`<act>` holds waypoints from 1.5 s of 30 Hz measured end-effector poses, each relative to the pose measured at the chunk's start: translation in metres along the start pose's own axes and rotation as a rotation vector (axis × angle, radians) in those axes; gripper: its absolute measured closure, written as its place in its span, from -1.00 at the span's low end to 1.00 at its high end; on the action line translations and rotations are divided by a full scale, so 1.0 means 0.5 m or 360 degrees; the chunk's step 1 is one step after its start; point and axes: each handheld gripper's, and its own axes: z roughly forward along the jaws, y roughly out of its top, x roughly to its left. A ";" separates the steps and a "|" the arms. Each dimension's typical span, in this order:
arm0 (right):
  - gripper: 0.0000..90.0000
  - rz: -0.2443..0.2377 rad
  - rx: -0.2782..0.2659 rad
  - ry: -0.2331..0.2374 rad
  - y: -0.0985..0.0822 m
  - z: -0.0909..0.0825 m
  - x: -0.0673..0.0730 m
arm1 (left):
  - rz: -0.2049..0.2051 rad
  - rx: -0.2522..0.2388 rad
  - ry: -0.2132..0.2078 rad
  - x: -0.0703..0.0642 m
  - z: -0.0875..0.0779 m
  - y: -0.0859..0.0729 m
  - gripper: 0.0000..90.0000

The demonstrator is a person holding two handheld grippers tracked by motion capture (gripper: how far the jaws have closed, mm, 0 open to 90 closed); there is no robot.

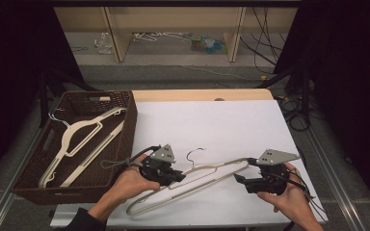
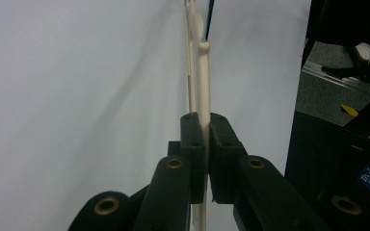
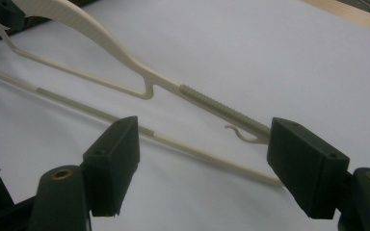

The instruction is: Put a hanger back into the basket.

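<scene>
We looked first at the worktop [image 1: 212,120], a white sheet over a pale board, with a dark woven basket [image 1: 125,139] set against its left edge. Two cream hangers [image 1: 84,139] already lay inside that basket, one across the other, so we judged that much of the tidying done.

A third cream hanger [image 1: 197,177] was stretched across the near part of the worktop between the two hands, its wire hook [image 1: 196,153] pointing away from us. It was well apart from the basket's inside, so we judged this one not yet put away.

The left claw [image 1: 179,177] was clamped on the hanger near its middle; in the left gripper view its two black pads [image 2: 192,144] pressed flat against the thin cream bar [image 2: 202,86] with no gap to be seen. The right claw [image 1: 238,179] sat at the hanger's right end with its jaws spread wide; in the right gripper view the ridged shoulder [image 3: 217,106] and the lower rod [image 3: 192,151] ran between the pads, which gripped neither, though the far pad stood right at the small end hook. So we took the left claw alone to be carrying it.

What was left, as we read it, was to bring this hanger over to the left and lay it in the basket with the other two. We saw no further hangers on the worktop.
</scene>
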 end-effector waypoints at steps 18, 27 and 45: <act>-0.38 0.0033 -0.0097 -0.0052 -0.023 -0.022 0.008 | -0.0318 -0.0345 0.0053 0.019 -0.087 -0.005 0.92; -0.47 0.0094 -0.0155 -0.0055 -0.048 -0.027 0.014 | -0.0494 -0.0574 0.0034 0.030 -0.178 -0.020 0.92; -0.47 0.0079 -0.0127 -0.0031 -0.063 -0.027 0.021 | -0.0472 -0.0753 0.0238 0.040 -0.398 -0.021 0.92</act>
